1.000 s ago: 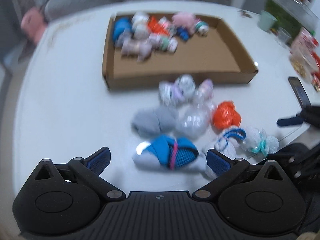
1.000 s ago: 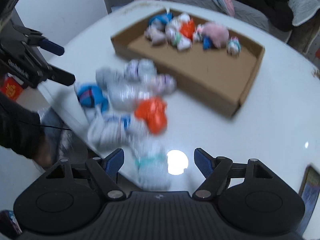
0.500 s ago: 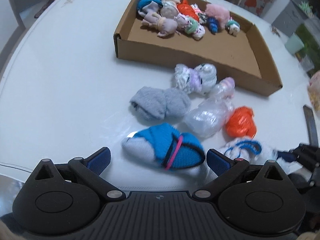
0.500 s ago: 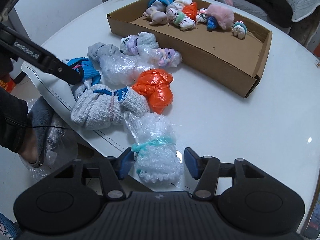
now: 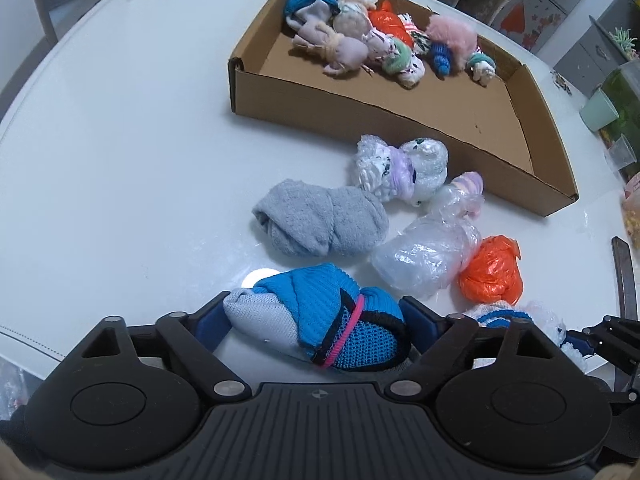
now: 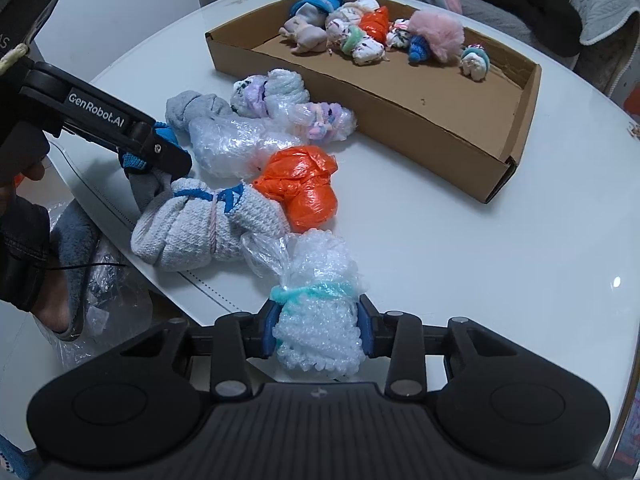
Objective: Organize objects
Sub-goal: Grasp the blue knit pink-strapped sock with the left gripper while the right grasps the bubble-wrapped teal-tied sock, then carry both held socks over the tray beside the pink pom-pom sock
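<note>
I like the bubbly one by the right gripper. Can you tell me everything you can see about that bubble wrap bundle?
The bubble wrap bundle is a clear, bumpy plastic wad, cinched in the middle by a teal band, with a loose crinkly plastic tail sticking up to its left. It lies on the white table near its edge, beside a white knitted sock bundle. The right gripper has its jaws closing on it, blue pads pressing both sides.

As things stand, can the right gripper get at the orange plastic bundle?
Probably not yet. The right gripper is closing on the bubble-wrap bundle, which fills its jaws. The orange bundle lies just beyond it, uncovered on top, with the white knit bundle touching its side.
</note>
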`<state>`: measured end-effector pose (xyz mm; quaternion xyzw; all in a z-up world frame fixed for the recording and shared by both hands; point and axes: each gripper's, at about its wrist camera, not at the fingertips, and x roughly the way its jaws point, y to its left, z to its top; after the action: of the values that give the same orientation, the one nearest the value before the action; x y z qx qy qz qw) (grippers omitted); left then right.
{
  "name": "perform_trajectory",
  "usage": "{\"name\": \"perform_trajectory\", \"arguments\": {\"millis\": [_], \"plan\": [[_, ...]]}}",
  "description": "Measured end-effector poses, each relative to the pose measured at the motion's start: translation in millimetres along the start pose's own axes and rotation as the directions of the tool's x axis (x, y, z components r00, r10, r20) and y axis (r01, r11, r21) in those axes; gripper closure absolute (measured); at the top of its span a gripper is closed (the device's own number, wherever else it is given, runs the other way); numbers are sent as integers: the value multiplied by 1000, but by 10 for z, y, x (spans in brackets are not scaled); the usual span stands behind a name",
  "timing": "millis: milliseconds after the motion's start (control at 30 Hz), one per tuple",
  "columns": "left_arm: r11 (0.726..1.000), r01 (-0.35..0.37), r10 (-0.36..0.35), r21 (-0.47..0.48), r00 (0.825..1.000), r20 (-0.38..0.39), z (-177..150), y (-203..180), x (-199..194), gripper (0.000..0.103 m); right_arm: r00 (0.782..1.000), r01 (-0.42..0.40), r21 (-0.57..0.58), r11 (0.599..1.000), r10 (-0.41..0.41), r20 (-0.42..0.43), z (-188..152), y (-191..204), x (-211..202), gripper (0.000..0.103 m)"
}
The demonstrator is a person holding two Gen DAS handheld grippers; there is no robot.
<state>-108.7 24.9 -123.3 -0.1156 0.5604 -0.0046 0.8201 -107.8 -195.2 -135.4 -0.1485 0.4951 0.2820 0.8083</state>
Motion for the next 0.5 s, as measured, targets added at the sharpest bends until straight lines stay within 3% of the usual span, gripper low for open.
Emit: {"name": "perform_trajectory", "arguments": {"millis": [500], "plan": [[991, -101, 96, 92, 993, 66, 145, 60, -461, 17, 999, -5, 56, 998, 3, 40, 79, -174, -257, 69]]}}
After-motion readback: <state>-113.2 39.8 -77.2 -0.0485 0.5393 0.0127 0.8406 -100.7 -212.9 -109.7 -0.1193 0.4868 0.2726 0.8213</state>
